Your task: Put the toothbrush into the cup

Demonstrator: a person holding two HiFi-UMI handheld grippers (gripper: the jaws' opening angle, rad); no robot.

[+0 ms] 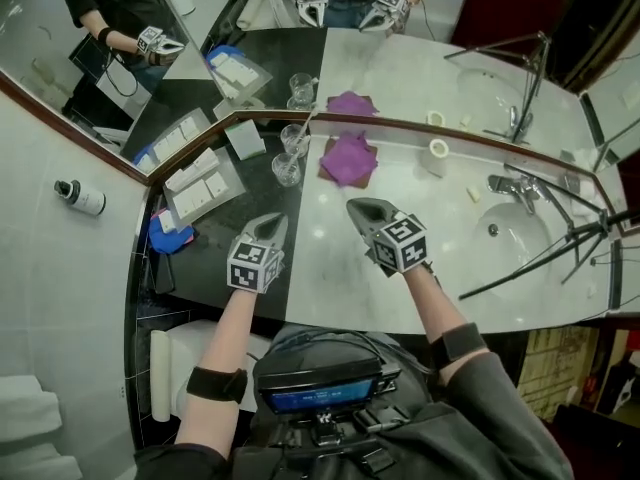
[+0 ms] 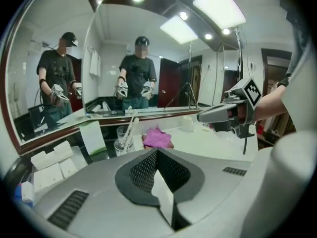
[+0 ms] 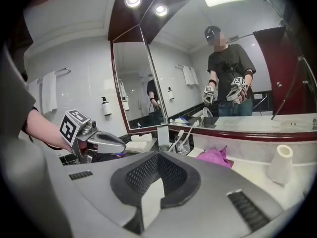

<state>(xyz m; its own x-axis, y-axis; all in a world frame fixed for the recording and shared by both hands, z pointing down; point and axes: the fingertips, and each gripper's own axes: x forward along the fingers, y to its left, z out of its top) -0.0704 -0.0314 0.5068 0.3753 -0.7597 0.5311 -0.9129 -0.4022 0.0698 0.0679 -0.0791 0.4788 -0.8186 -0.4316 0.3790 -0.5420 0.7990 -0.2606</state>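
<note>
On the table (image 1: 330, 288), only your head view showed the sink (image 1: 525, 236); your left hand-held gripper (image 1: 277, 220) and right hand-held gripper (image 1: 354, 206) were closed, empty.

No word, brand or number is being made out anywhere. Only square black-and-white marker patterns are being shown: on the cube (image 1: 252, 266) behind the jaws of the left gripper (image 1: 274, 222), and on the cube (image 1: 402, 243) behind the jaws of the right gripper (image 1: 354, 206). No letters or digits are being carried by them. Far out to the left of the left jaws, a label is being glimpsed on a small bottle (image 1: 80, 197), its print too small to be read. Ahead and left of those jaws, the white packets (image 1: 200, 193) are being seen with blank faces.
</note>
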